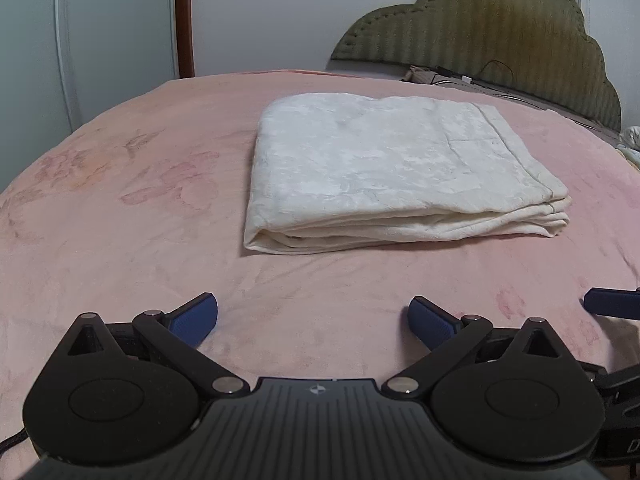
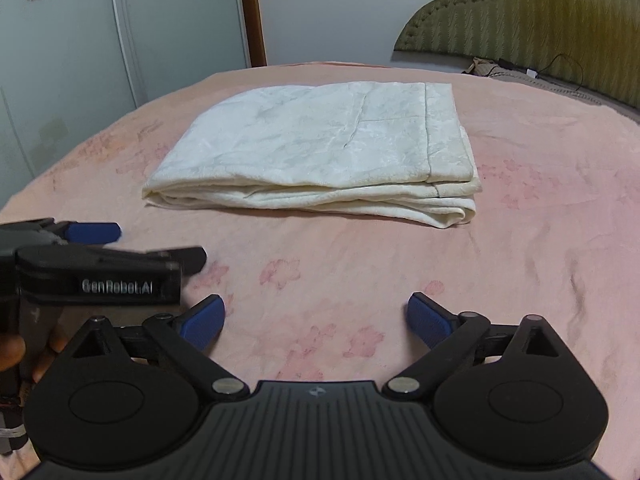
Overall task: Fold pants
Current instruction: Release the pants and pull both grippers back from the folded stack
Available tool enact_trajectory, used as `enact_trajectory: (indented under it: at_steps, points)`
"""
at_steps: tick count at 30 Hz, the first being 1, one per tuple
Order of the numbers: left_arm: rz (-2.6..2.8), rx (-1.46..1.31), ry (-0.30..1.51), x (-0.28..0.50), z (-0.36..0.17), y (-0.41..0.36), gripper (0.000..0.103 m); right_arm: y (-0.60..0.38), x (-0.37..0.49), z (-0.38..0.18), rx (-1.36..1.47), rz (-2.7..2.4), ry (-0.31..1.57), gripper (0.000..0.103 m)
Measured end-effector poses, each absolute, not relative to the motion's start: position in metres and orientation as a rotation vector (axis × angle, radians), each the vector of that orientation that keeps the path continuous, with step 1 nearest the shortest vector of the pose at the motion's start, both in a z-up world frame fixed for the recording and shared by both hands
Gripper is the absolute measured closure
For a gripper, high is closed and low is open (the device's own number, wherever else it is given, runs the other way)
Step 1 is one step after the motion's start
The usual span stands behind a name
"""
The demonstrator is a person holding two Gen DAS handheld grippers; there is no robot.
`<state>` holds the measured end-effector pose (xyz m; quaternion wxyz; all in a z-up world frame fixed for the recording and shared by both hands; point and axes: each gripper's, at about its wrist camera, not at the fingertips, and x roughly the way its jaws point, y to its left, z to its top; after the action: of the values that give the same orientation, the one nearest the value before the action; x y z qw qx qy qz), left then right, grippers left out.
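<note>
The cream-white pants [image 1: 384, 172] lie folded into a flat rectangular stack in the middle of the pink bed cover [image 1: 120, 208]. They also show in the right wrist view [image 2: 320, 152]. My left gripper [image 1: 313, 320] is open and empty, held above the cover short of the stack's near edge. My right gripper [image 2: 316, 320] is open and empty, also short of the stack. The left gripper's body shows at the left of the right wrist view [image 2: 100, 272], and a blue fingertip [image 1: 612, 302] of the right gripper shows at the right of the left wrist view.
A padded olive headboard [image 1: 500, 32] stands at the back right with cables and small items [image 1: 452, 74] at its foot. A pale wardrobe door [image 2: 80, 60] and a brown wooden post [image 1: 184, 16] stand beyond the bed's far left edge.
</note>
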<state>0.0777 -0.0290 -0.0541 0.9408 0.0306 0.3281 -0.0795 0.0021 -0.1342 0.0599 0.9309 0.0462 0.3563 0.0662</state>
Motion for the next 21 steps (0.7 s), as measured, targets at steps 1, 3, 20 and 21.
enact_trajectory:
  at_steps: [1,3,20,21]
  points:
    - [-0.161,0.066,0.670,0.078,-0.054,-0.030,0.000,-0.134,0.002,0.060,0.093,0.136,0.729,0.004]
    - [-0.160,0.064,0.669,0.078,-0.054,-0.029,0.000,-0.134,0.002,0.060,0.099,0.136,0.730,0.004]
    - [0.001,0.029,0.666,0.077,-0.053,-0.017,0.000,-0.137,0.004,0.054,0.078,0.084,0.735,0.000]
    - [-0.002,0.027,0.667,0.077,-0.053,-0.016,0.000,-0.138,0.006,0.055,0.083,0.083,0.736,0.000]
